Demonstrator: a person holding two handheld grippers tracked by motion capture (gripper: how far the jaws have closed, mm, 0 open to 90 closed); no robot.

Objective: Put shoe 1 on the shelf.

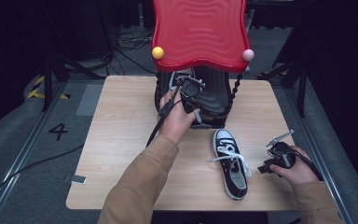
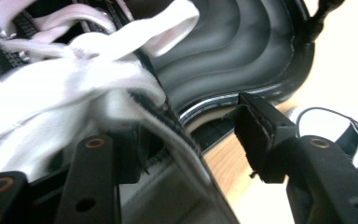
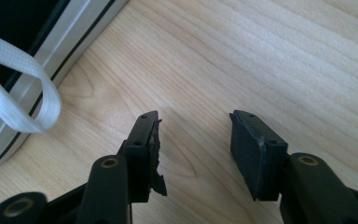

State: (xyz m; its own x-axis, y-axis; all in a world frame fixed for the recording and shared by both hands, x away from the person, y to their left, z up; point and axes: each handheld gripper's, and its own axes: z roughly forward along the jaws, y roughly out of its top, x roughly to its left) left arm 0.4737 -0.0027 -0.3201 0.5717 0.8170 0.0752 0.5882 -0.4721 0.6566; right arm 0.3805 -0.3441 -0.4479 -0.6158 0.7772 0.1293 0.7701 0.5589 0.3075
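Observation:
A black canvas shoe with white laces [image 1: 179,77] sits on the black wavy tray [image 1: 216,95] under the red shelf [image 1: 198,32]. My left gripper [image 1: 184,87] is at this shoe. In the left gripper view the left gripper [image 2: 191,144] stands open, with the collar edge of the shoe [image 2: 74,84] running between the jaws and the right pad clear of it. The matching shoe [image 1: 230,163] lies on the wooden table [image 1: 121,140], toe away from me. Just right of it my right gripper [image 1: 262,169] is low over the wood, and the right gripper [image 3: 193,149] is open with nothing in it.
The red shelf carries a yellow ball [image 1: 157,52] and a pink ball [image 1: 247,55] at its front corners and overhangs the tray. A lace loop [image 3: 23,70] and the white sole [image 3: 74,32] lie left of the right jaws. The second shoe's toe [image 2: 340,130] is beyond the left jaws.

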